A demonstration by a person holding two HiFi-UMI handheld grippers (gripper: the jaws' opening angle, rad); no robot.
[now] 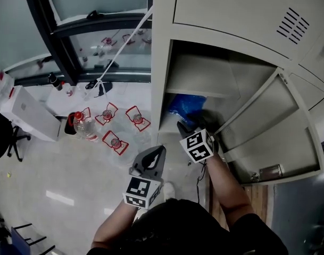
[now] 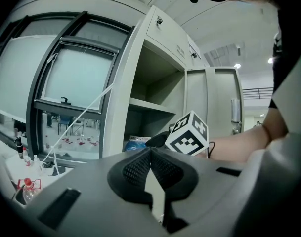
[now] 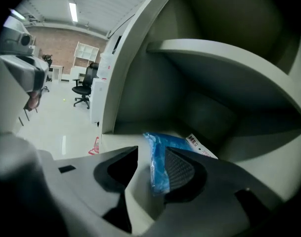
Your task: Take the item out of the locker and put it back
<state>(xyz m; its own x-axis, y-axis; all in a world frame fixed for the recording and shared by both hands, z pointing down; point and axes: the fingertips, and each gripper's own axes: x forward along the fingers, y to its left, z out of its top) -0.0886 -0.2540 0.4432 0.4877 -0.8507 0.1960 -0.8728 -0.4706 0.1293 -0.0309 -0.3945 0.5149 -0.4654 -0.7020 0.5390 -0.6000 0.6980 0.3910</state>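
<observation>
Pale grey metal locker fills the upper right of the head view, with its door swung open toward the lower right. A crumpled blue plastic bag lies on the floor of the compartment under the inner shelf, near frame centre. The right gripper reaches into that compartment, tips just beside the bag's near edge. In the right gripper view the right gripper has its jaws spread wide. A fold of the blue plastic bag sits between them, close against the right-hand pad and clear of the left-hand one; cannot tell whether the fold touches that pad. A white printed label on the bag shows at centre right. The bag rests on the compartment floor, not lifted. The left gripper hangs outside the locker, lower centre of the head view. In the left gripper view the left gripper has its jaws closed tip to tip, nothing between them. Beyond it are the locker, the bag low in the compartment, and the right gripper's black-and-white marker cube.
</observation>
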